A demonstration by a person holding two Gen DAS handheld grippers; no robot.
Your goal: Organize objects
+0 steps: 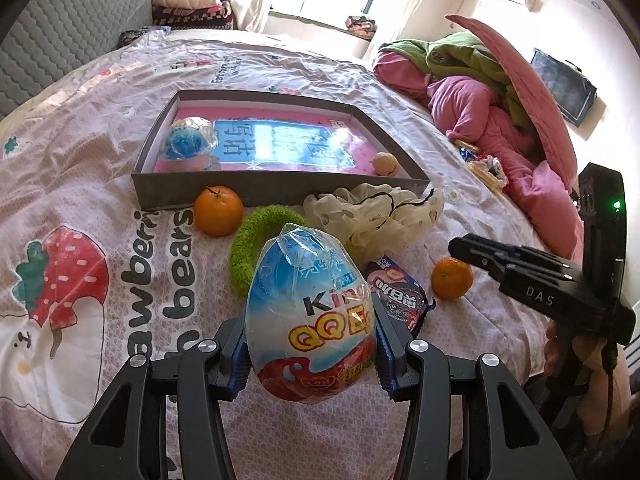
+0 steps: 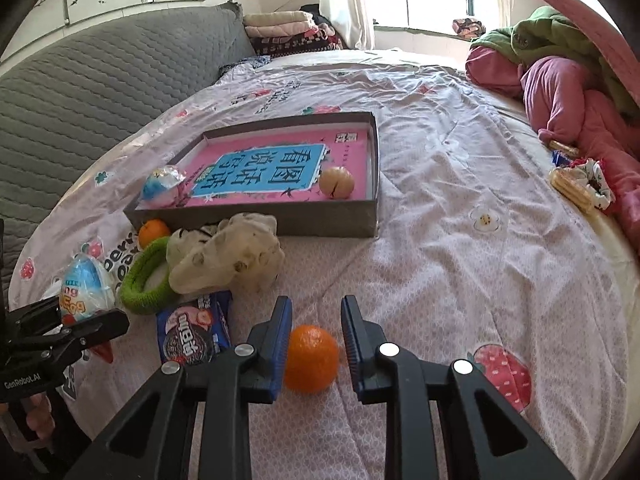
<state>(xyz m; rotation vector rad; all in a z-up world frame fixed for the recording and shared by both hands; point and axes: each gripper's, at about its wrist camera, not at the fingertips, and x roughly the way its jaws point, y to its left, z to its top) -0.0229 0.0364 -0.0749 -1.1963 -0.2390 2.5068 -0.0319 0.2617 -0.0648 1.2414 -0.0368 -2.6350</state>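
My left gripper [image 1: 310, 354] is shut on a wrapped Kinder toy egg [image 1: 308, 312] and holds it above the bedspread; the egg also shows in the right wrist view [image 2: 86, 286]. My right gripper [image 2: 314, 340] is open, with its fingers on either side of an orange [image 2: 311, 358] that lies on the bed; the left finger touches it. A grey shallow box [image 1: 276, 190] with a pink book inside holds a second wrapped egg [image 1: 188, 140] and a pale round fruit [image 1: 385, 163].
In front of the box lie another orange [image 1: 218, 210], a green fuzzy ring [image 1: 250, 248], a cream scrunchie [image 1: 376, 210] and a cookie packet [image 1: 398, 292]. A pile of pink and green bedding [image 1: 500, 112] lies at the right. A grey headboard [image 2: 100, 88] stands at the left.
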